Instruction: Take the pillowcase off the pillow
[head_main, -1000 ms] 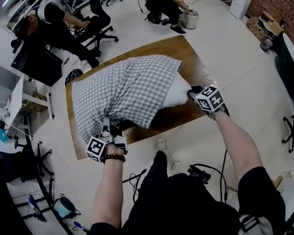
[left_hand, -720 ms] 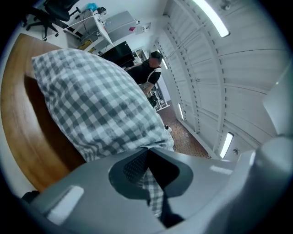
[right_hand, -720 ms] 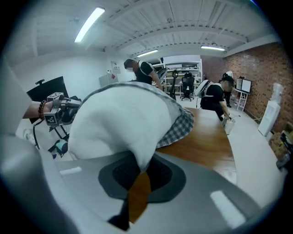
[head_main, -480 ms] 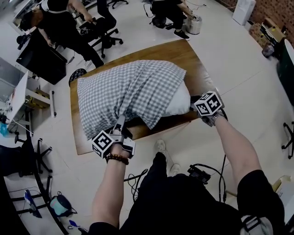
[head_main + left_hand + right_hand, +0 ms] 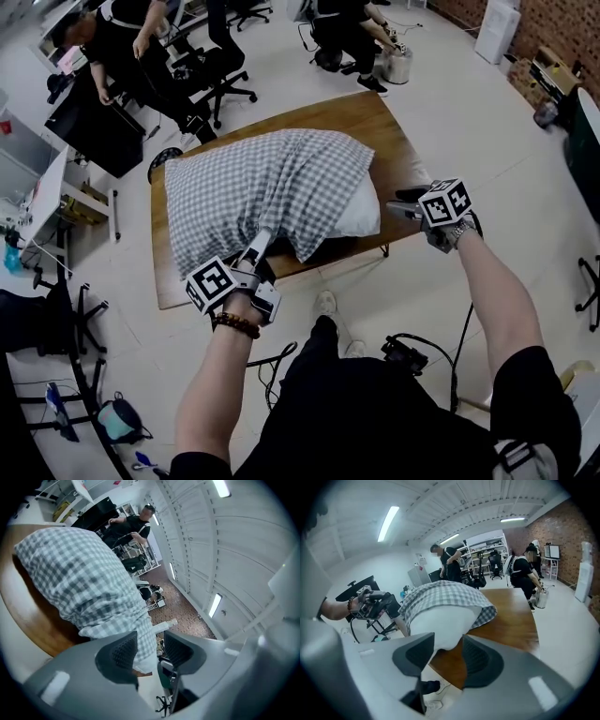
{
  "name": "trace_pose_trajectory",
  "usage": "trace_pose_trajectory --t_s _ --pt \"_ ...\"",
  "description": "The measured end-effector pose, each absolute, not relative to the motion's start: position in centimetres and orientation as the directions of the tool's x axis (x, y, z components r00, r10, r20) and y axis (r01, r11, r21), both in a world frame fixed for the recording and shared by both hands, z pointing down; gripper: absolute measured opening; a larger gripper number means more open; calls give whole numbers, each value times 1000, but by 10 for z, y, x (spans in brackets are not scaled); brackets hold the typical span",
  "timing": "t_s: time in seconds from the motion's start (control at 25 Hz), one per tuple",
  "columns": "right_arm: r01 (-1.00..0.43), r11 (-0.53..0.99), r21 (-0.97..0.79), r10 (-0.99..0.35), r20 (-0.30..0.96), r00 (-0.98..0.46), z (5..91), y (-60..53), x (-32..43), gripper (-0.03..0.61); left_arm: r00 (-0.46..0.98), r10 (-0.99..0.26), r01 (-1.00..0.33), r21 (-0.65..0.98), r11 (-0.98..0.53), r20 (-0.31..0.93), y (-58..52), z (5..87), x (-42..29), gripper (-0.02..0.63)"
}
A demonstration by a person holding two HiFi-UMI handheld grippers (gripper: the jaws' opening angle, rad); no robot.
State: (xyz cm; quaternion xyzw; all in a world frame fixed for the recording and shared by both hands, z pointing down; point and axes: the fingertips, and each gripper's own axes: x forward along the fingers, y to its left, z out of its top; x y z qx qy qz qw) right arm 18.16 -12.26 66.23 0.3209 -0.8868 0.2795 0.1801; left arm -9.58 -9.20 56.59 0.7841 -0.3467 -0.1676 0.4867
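Note:
A pillow in a grey-and-white checked pillowcase (image 5: pixel 262 183) lies on the wooden table (image 5: pixel 398 155). Its bare white end (image 5: pixel 361 214) sticks out of the case at the near right. My left gripper (image 5: pixel 265 236) is at the case's near edge; in the left gripper view its jaws (image 5: pixel 150 648) are opening, with a fold of the pillowcase (image 5: pixel 93 578) hanging loose between the pads. My right gripper (image 5: pixel 394 208) is just right of the white end. Its jaws (image 5: pixel 447 656) are opening too, the white pillow (image 5: pixel 440 625) reaching between the pads without being pinched.
Seated people and office chairs (image 5: pixel 220 70) crowd the far side of the table. A metal canister (image 5: pixel 394 64) stands on the floor beyond it. A desk (image 5: pixel 52 187) sits at the left. Cables (image 5: pixel 408 352) lie by my feet.
Both grippers have gone from shut to loose. The right one has drawn back to the right off the white pillow end. The pillow has settled flatter on the table.

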Motion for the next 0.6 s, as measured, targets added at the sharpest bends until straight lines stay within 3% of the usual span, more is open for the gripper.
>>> trace_pose_trajectory --t_s 0.28,0.6 --pt "-696 577 -427 -553 424 -718 625 -141 189 183 771 -628 -468 765 -442 109 -100 504 -52 167" --pt "-697 531 -482 -541 440 -717 641 -161 198 184 824 -498 -551 588 -593 270 -148 473 17 176"
